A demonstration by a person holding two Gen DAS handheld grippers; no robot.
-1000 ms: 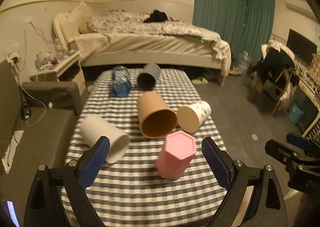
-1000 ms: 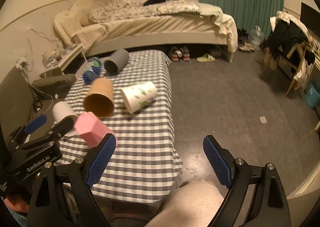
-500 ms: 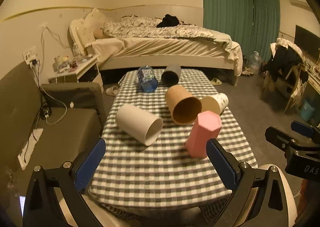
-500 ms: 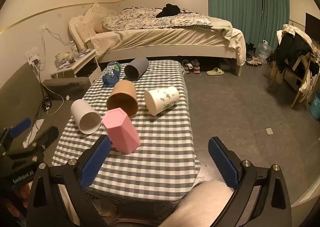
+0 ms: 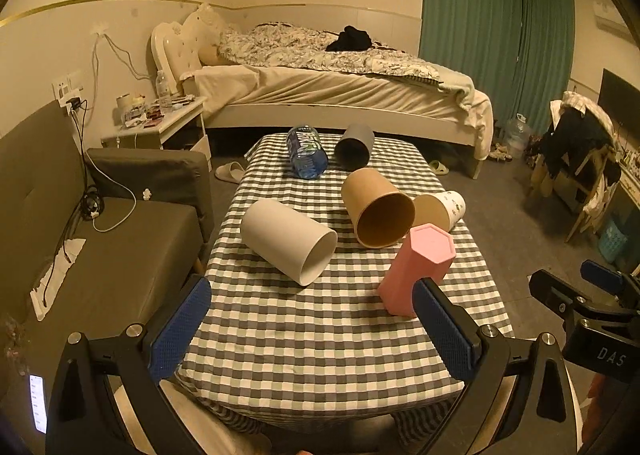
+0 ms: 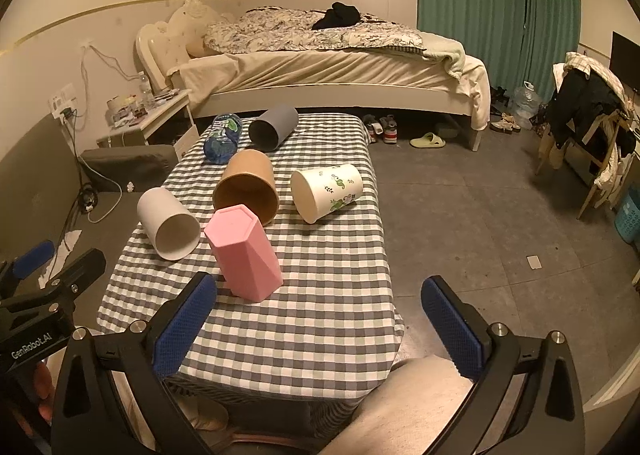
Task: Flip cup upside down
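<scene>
A pink hexagonal cup [image 5: 418, 269] [image 6: 244, 253] stands on the checked table with its closed end up. A white cup [image 5: 290, 241] [image 6: 168, 223], a brown cup [image 5: 376, 207] [image 6: 248, 185], a floral paper cup [image 5: 440, 209] [image 6: 326, 191] and a grey cup [image 5: 354, 147] [image 6: 274, 127] lie on their sides. My left gripper [image 5: 312, 323] is open and empty, back at the table's near edge. My right gripper [image 6: 318, 323] is open and empty, at the near right corner.
A blue water bottle [image 5: 306, 151] lies at the table's far end. A dark sofa [image 5: 100, 239] is on the left, a bed [image 5: 340, 95] behind, and a chair with clothes [image 6: 592, 127] at the right. The table [image 6: 320, 295] has a drooping cloth.
Both grippers have pulled back and away from the table, so the cups look farther off. The pink cup stays standing where it was.
</scene>
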